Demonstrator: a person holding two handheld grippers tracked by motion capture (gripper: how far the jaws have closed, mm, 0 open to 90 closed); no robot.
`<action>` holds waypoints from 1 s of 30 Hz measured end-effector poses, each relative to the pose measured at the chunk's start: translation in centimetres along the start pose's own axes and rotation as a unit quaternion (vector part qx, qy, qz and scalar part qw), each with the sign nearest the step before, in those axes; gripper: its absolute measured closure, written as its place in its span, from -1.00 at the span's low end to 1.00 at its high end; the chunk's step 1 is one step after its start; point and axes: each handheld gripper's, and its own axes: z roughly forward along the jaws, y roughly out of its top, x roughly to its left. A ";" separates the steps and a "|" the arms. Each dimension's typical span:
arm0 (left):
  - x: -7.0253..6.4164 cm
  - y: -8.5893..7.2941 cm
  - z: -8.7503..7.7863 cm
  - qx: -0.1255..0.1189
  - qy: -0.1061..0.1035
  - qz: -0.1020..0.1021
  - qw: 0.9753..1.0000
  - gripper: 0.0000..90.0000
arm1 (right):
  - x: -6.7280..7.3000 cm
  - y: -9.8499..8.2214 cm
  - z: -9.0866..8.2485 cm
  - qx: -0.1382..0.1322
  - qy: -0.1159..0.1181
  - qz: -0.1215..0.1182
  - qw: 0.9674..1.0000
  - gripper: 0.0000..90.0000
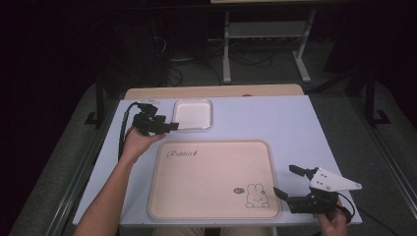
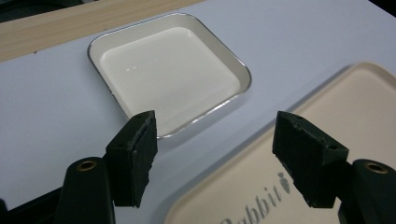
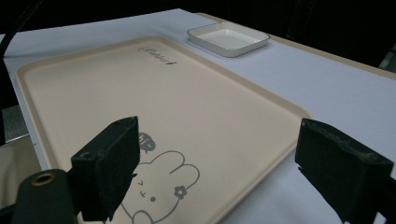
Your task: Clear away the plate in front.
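A small white square dish point(image 1: 193, 114) sits empty at the back of the table, left of centre. In front of it lies a large beige tray point(image 1: 211, 172) with a rabbit drawing and the word "Rabbit". My left gripper point(image 1: 169, 127) hovers just left of the dish, jaws apart and empty. In the left gripper view the gripper point(image 2: 215, 135) points at the near corner of the dish point(image 2: 168, 70), with the tray point(image 2: 355, 107) at the right. My right gripper point(image 1: 282, 180) stands open by the tray's right front corner. Its own view looks across the tray point(image 3: 140, 93) to the dish point(image 3: 228, 38).
The white tabletop point(image 1: 275, 118) has bare room to the right of the dish and tray. A wooden strip point(image 1: 211, 91) runs along its far edge. Beyond it, a metal stand point(image 1: 265, 44) and cables lie on the dark floor.
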 end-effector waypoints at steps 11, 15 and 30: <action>2.6 1.9 2.5 0.032 0.026 -0.036 0.999 -0.26 | 0.0 0.0 0.0 0.000 0.002 0.000 1.000 -0.71; 3.1 2.7 3.5 0.045 0.032 -0.041 0.998 -0.25 | 0.0 0.0 0.1 0.001 0.002 -0.001 1.000 -0.71; 4.7 2.4 6.4 0.054 0.084 -0.089 0.991 -0.13 | -0.2 0.0 0.0 -0.001 0.000 0.003 1.000 -0.71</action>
